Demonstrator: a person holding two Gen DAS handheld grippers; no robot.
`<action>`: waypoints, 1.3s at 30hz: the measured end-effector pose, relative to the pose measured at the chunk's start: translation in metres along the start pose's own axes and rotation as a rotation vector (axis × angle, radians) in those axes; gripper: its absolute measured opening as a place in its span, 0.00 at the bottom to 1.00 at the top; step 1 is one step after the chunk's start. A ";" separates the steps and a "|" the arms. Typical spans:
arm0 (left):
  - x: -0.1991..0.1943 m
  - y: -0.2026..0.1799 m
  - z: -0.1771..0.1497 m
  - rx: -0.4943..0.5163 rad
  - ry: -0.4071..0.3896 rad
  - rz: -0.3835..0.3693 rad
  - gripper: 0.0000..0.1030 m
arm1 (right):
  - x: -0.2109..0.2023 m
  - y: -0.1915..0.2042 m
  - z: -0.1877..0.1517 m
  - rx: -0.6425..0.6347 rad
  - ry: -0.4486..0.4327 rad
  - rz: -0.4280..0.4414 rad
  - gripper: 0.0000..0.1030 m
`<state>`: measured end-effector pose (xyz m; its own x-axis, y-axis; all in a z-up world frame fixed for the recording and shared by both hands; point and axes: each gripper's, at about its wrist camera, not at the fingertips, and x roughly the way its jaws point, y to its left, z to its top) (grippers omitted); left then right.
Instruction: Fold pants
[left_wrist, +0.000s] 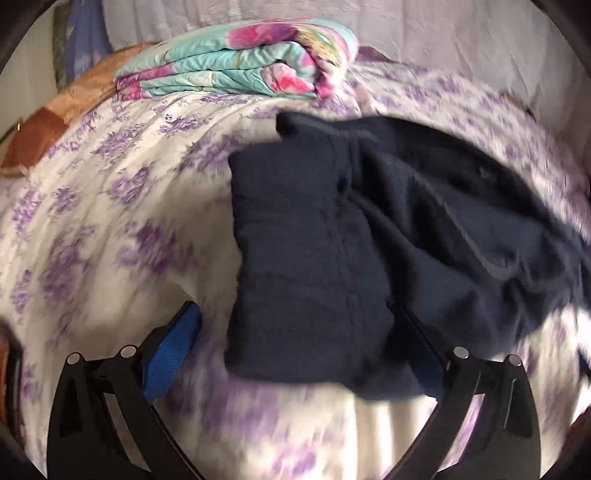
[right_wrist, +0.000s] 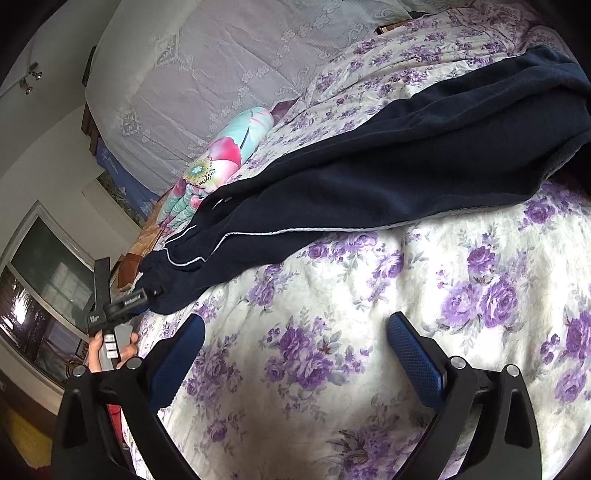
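Your left gripper (left_wrist: 295, 347) is spread wide, its blue ribbed pads (left_wrist: 173, 354) on either side of a dark cuff end of the pants (left_wrist: 369, 229), without clamping it. Your right gripper (right_wrist: 295, 354) also stands wide and empty above the bedspread (right_wrist: 332, 332). The navy, fleecy pants with thin white piping lie stretched across the quilted purple-flowered bedspread, near a folded flowery blanket (left_wrist: 236, 62).
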<state>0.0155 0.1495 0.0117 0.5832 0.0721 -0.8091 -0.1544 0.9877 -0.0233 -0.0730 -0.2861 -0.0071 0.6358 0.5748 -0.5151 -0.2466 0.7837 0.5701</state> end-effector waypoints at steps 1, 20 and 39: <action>-0.004 -0.001 -0.007 0.024 0.003 0.011 0.96 | 0.000 0.001 0.000 -0.003 0.001 -0.004 0.97; -0.037 -0.009 0.047 0.232 -0.198 0.236 0.96 | 0.001 0.004 -0.003 -0.016 0.008 -0.023 0.97; -0.109 0.006 -0.054 0.343 -0.325 -0.035 0.34 | 0.000 0.000 -0.002 -0.006 0.002 -0.013 0.97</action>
<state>-0.0920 0.1398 0.0682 0.8110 0.0232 -0.5846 0.1105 0.9751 0.1920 -0.0740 -0.2852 -0.0081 0.6372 0.5654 -0.5238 -0.2431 0.7924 0.5595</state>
